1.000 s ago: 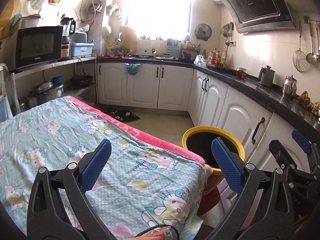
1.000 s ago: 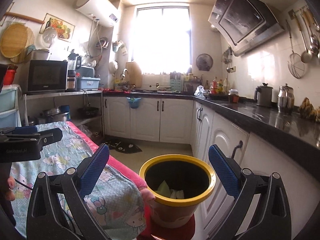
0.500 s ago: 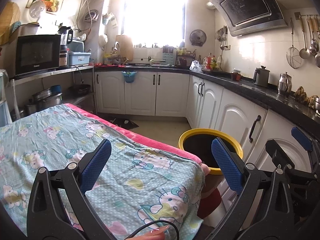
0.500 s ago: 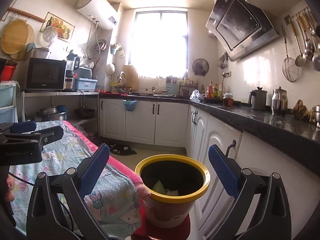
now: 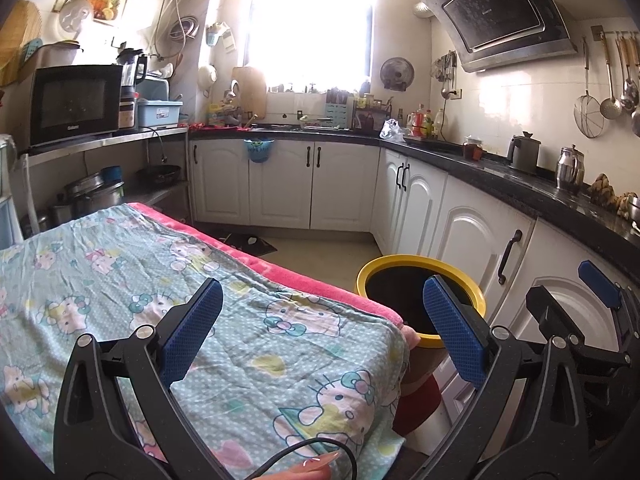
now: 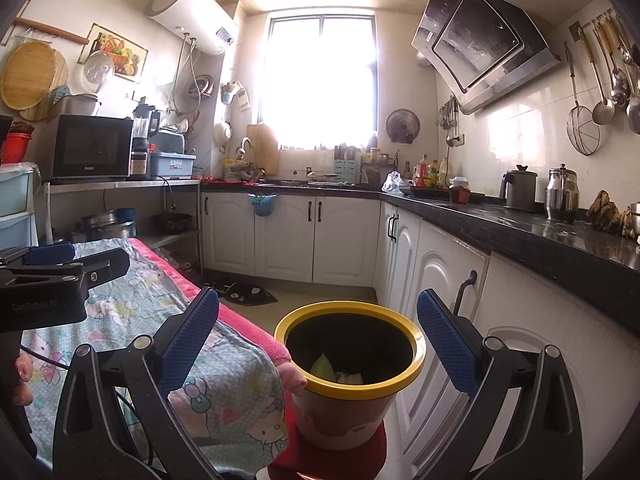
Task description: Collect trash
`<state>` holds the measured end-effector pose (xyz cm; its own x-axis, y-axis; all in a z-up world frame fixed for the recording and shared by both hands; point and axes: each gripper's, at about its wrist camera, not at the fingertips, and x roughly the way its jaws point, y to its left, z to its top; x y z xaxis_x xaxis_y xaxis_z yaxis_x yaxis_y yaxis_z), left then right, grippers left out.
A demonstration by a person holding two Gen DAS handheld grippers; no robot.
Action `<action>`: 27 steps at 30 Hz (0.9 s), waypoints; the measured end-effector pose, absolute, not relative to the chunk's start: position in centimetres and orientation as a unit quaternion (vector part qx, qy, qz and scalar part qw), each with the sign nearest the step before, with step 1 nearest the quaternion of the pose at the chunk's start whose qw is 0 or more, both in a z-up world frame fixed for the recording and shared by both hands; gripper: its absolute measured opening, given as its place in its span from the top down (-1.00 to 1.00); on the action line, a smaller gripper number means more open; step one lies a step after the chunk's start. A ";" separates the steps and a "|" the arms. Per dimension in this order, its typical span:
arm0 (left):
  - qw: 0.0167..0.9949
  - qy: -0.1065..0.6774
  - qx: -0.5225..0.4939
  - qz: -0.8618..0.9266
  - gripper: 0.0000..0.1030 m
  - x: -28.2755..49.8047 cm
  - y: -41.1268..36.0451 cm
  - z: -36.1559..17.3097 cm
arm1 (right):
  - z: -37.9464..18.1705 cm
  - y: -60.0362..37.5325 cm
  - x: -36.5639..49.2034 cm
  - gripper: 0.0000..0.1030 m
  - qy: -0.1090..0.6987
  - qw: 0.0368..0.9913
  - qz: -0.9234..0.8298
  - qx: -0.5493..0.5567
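Two spread, empty grippers hovering beside a kitchen bin.

The left gripper (image 5: pixel 318 330) is hanging released over the crumpled cartoon-print cloth (image 5: pixel 200 280); the right gripper (image 6: pixel 318 334) is gaping above the round yellow-rimmed bin (image 6: pixel 352 388) at 6 o'clock, where pale scraps (image 6: pixel 324 368) are lying inside.

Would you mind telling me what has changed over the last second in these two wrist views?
Both wrist views tilted upward, so more wall and ceiling show and the yellow-rimmed bin sits lower in the frame. Nothing was gripped or released: the left gripper and right gripper stay open and empty, and scraps remain in the bin.
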<state>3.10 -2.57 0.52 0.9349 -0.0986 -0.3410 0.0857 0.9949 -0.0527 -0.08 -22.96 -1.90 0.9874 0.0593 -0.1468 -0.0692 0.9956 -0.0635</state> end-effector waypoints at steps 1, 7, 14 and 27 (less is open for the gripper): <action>0.983 0.175 -0.019 -0.047 -0.79 3.1 -2.5 0.5 | -1.9 -23.0 -0.1 -0.88 0.072 0.996 0.032 -0.034; 0.983 0.175 -0.021 -0.046 -0.79 3.1 -2.5 0.4 | -1.9 -23.0 0.0 -0.88 0.072 0.996 0.031 -0.034; 0.983 0.175 -0.021 -0.046 -0.79 3.1 -2.5 0.5 | -2.0 -22.8 -0.1 -0.88 0.073 0.996 0.030 -0.034; 0.983 0.176 -0.021 -0.045 -0.79 3.1 -2.6 0.4 | -2.0 -22.8 0.0 -0.88 0.072 0.996 0.029 -0.033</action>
<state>3.08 -2.63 0.41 0.9342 -0.0965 -0.3435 0.0818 0.9950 -0.0571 -0.04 -22.77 -1.99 0.9878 0.0533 -0.1463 -0.0629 0.9961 -0.0614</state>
